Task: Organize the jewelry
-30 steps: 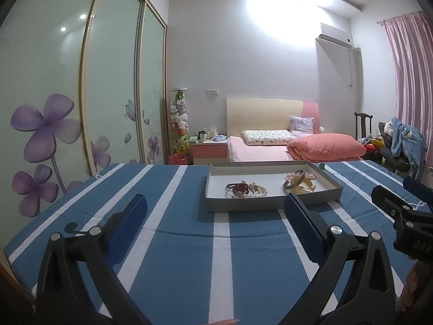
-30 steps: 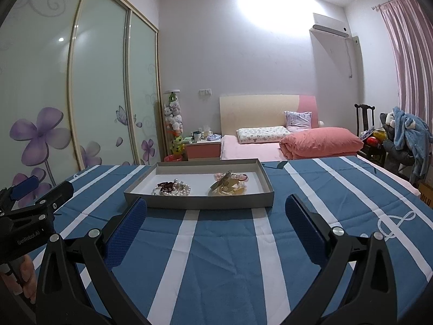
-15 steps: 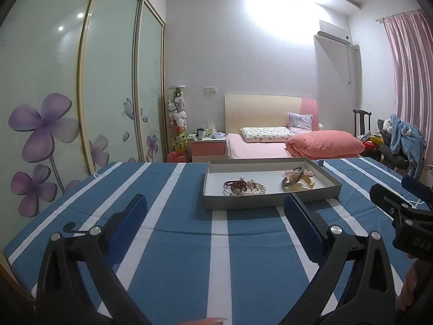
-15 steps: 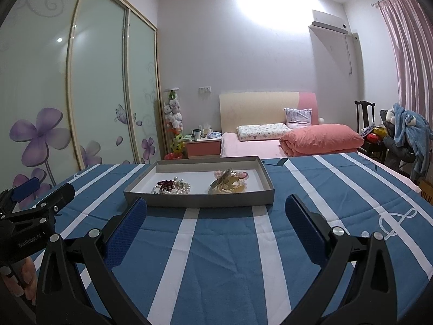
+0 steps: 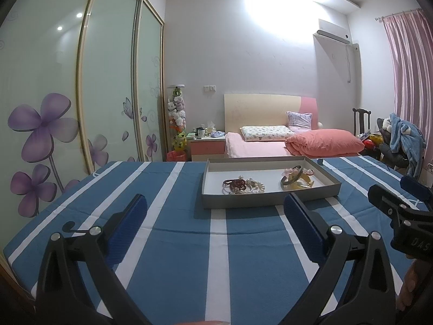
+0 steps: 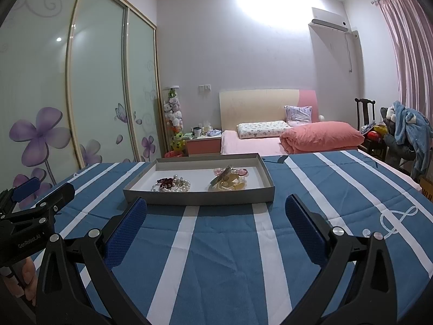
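- Both jaws are standing spread and empty: your left gripper (image 5: 215, 211) and right gripper (image 6: 215, 211) are hovering over the striped blue cloth (image 6: 230, 257).
- You're facing the grey tray (image 5: 268, 199) ahead, holding a tangled bead pile (image 5: 243, 186) and bangles (image 5: 296, 179); single pieces are blurring together.
- Your hands are mostly cut off at frame edges.

Dim bluish room, ceiling glare, perhaps edge-warped

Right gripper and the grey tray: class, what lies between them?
Only bare striped blue cloth lies between the open right gripper and the grey tray; nothing else is there. The right wrist view shows it.
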